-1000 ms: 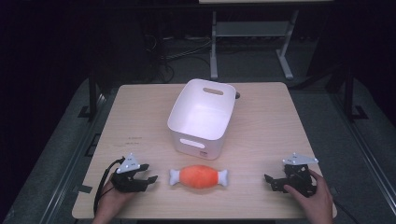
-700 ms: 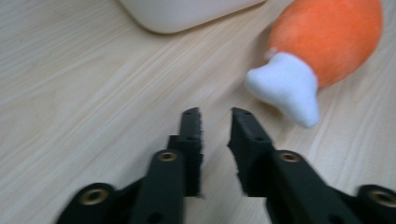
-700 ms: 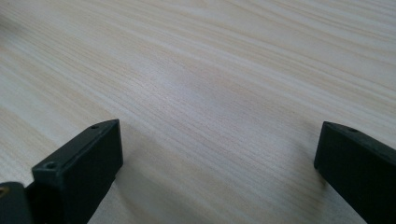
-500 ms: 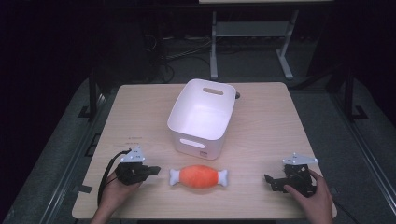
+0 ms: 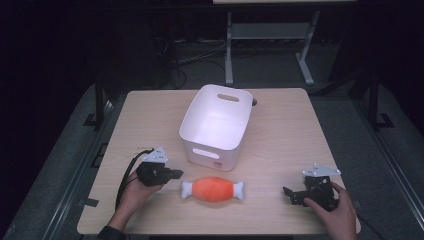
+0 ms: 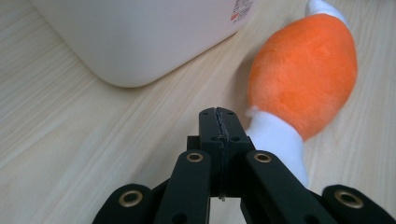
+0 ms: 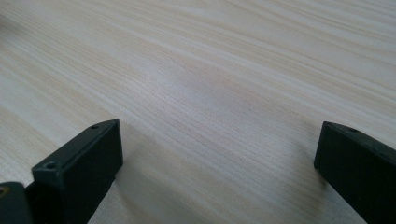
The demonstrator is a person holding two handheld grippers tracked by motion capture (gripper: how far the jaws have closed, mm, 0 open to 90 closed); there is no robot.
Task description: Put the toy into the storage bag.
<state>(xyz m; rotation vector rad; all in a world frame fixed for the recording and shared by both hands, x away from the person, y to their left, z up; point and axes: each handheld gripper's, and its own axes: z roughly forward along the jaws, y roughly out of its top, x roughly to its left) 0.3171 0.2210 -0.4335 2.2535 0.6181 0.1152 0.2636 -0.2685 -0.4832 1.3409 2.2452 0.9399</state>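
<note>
The left gripper [image 5: 176, 174], jaws pressed together on nothing, is being held beside the orange plush toy [image 5: 212, 189]; the right gripper [image 5: 289, 192] is being kept spread.

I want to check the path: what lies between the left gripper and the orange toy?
Only bare table, seen in the high view; the shut left gripper sits just beside the toy.

- Plush toy [image 5: 212, 190], orange w/ white ends: qty 1.
- Bin [image 5: 218, 125], white plastic, w/ handle slots: qty 1.
- Worktop [image 5: 290, 135], light wood: qty 1.
- Grippers: qty 2, i.e. left gripper [image 5: 176, 174] and right gripper [image 5: 289, 193], 1 per hand.
- Hands: qty 2.
- Metal stand [image 5: 270, 35] behind worktop: qty 1.
</note>
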